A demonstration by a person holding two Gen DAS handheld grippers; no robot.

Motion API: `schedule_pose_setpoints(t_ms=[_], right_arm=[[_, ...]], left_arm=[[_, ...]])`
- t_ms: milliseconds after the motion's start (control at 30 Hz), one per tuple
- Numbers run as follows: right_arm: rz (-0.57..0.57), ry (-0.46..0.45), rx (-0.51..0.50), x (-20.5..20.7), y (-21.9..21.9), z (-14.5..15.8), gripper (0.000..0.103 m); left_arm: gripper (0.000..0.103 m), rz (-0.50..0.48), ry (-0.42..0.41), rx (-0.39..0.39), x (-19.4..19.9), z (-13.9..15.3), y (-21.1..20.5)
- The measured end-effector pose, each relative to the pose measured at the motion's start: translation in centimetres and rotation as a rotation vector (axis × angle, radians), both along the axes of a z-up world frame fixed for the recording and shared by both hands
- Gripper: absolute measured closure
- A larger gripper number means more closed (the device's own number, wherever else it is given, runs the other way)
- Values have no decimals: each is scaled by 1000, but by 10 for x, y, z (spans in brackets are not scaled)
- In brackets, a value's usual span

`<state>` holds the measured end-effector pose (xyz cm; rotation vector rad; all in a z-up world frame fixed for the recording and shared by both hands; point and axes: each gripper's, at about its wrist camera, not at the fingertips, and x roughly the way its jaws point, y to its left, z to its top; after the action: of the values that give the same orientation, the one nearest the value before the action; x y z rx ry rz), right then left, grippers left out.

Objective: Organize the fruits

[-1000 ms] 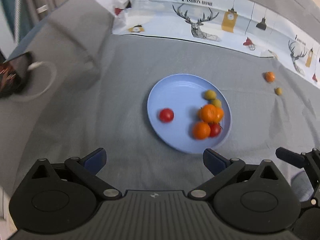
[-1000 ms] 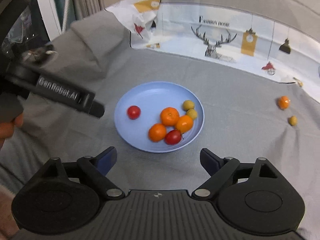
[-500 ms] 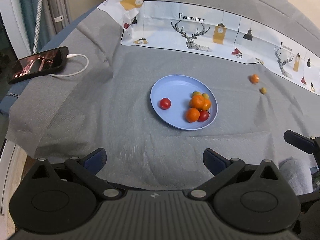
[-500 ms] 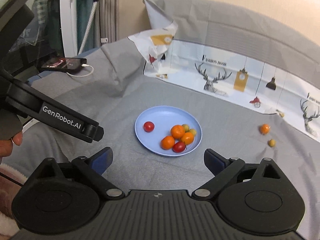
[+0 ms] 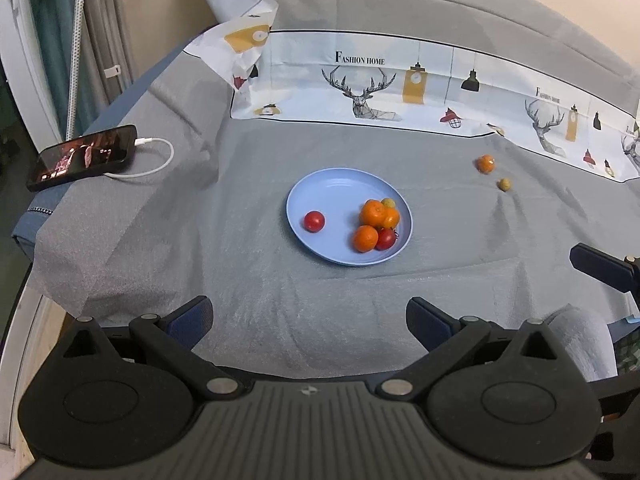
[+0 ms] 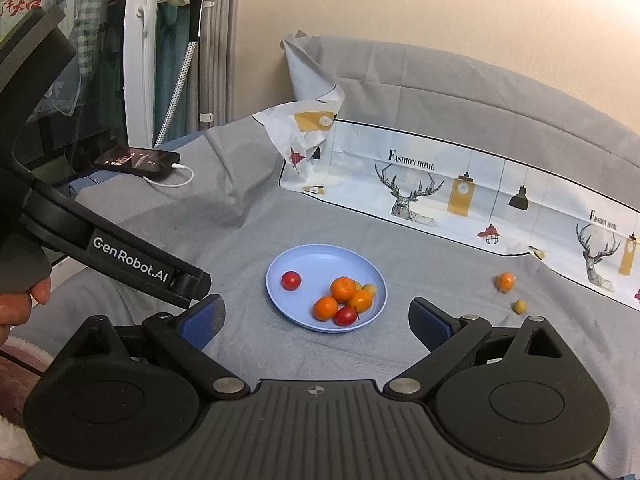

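Both tongs, left [image 5: 308, 320] and right [image 6: 316, 318], spread and empty, are being drawn back from the plate [image 5: 320, 188], while an orange [image 5: 485, 164] is being left outside.

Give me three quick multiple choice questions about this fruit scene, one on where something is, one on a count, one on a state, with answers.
1. Where is the phone?
A. on the plate
B. at the cloth's left edge, plugged into a cable
C. beside the loose fruits

2. How many fruits lie off the blue plate?
A. none
B. two
C. five

3. How are the left tongs?
A. open, empty
B. shut on a tomato
C. shut on the plate

Answers: B, a white cable enters it; B, a small orange and a yellowish fruit; A, fingers wide apart.
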<state>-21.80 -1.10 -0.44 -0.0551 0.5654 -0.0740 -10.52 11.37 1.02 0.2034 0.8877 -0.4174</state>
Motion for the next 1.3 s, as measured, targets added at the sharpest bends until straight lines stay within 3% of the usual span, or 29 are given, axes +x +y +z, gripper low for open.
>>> schedule_pose_setpoints(t_ms=[1300], right_arm=[[2,8,2,1,0,-3,4]], left_arm=[[0,-6,1,11,1,0,0]])
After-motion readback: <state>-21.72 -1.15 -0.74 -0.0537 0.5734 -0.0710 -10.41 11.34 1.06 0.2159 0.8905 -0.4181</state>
